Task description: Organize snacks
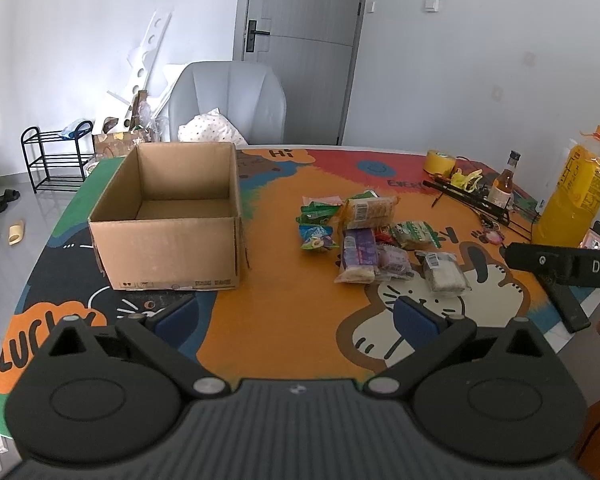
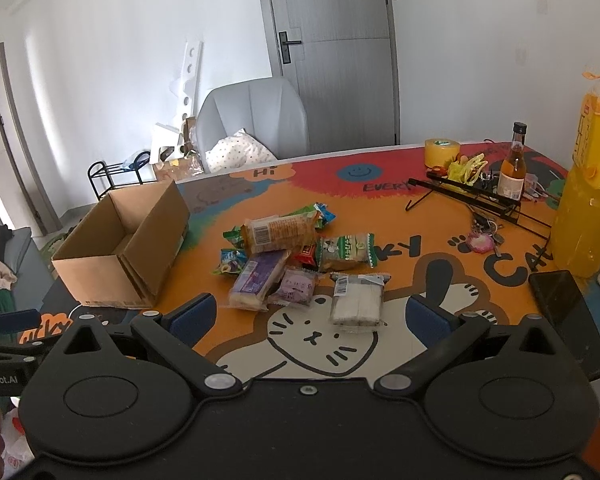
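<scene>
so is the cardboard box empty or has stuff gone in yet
Empty as far as shown: the cardboard box stands open with bare floor visible in the left wrist view, and the snacks all lie on the table beside it.

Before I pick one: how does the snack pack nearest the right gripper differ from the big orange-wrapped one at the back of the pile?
The near clear pack shows pale whitish blocks; the orange-wrapped pack shows golden-brown contents. The clear pack lies alone on the mat's white cat drawing, apart from the heap; the orange-wrapped pack rests on top of other snacks. The clear pack points away from the right gripper; the orange-wrapped pack lies crosswise. Both are sealed, barcode up.
</scene>
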`<state>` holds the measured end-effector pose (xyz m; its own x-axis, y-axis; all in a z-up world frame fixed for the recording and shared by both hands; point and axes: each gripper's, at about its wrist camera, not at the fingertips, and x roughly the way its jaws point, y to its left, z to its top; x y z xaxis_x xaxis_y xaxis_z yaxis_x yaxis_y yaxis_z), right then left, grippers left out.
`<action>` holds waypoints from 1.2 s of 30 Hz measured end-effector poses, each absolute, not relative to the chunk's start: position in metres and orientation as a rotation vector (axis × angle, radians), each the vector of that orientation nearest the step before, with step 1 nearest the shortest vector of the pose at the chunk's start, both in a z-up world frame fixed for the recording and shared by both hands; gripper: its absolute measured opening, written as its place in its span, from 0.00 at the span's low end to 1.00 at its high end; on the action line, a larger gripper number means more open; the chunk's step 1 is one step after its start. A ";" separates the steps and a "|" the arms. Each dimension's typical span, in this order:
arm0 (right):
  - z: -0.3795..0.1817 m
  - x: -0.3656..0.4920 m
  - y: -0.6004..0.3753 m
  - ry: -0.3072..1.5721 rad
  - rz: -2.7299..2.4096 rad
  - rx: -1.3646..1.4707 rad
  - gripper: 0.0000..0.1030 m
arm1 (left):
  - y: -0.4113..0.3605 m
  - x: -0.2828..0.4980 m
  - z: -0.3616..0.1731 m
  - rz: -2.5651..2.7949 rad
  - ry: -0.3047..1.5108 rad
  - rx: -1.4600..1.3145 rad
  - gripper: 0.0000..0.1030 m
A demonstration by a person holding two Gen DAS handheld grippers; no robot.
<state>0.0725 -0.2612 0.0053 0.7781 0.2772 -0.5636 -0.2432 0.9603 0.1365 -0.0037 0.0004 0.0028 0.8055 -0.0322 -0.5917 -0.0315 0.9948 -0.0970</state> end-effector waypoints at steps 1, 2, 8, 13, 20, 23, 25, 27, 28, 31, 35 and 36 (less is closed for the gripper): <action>0.005 0.072 -0.261 0.615 0.284 0.055 1.00 | 0.000 -0.004 0.003 -0.001 0.634 -0.104 1.00; 0.004 0.072 -0.261 0.612 0.287 0.053 1.00 | 0.000 -0.004 0.003 0.000 0.634 -0.105 1.00; 0.003 0.073 -0.260 0.618 0.287 0.047 1.00 | -0.002 -0.004 0.003 -0.007 0.632 -0.104 1.00; -0.003 0.077 -0.262 0.621 0.296 0.055 1.00 | -0.006 -0.001 0.001 -0.009 0.638 -0.096 1.00; -0.018 0.086 -0.263 0.631 0.313 0.041 1.00 | -0.012 0.012 -0.004 -0.007 0.638 -0.054 1.00; -0.026 0.093 -0.267 0.632 0.293 0.047 1.00 | -0.012 0.023 -0.008 -0.030 0.640 -0.075 1.00; -0.031 0.099 -0.271 0.638 0.287 0.064 1.00 | -0.013 0.030 -0.011 -0.041 0.640 -0.083 1.00; -0.035 0.105 -0.276 0.645 0.288 0.084 1.00 | -0.015 0.038 -0.015 -0.044 0.641 -0.083 1.00; -0.038 0.107 -0.278 0.649 0.291 0.094 1.00 | -0.015 0.042 -0.017 -0.048 0.642 -0.086 0.99; -0.043 0.115 -0.285 0.657 0.295 0.138 1.00 | -0.016 0.052 -0.023 -0.060 0.642 -0.108 0.99; -0.049 0.124 -0.287 0.654 0.274 0.136 0.99 | -0.018 0.066 -0.029 -0.070 0.636 -0.134 0.98; -0.051 0.126 -0.288 0.658 0.258 0.128 0.99 | -0.020 0.069 -0.030 -0.075 0.635 -0.135 0.98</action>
<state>0.1262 -0.2876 -0.0507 0.7612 0.2762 -0.5867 -0.1958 0.9604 0.1982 0.0689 -0.0197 -0.0298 0.8029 -0.1112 -0.5857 0.0284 0.9885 -0.1487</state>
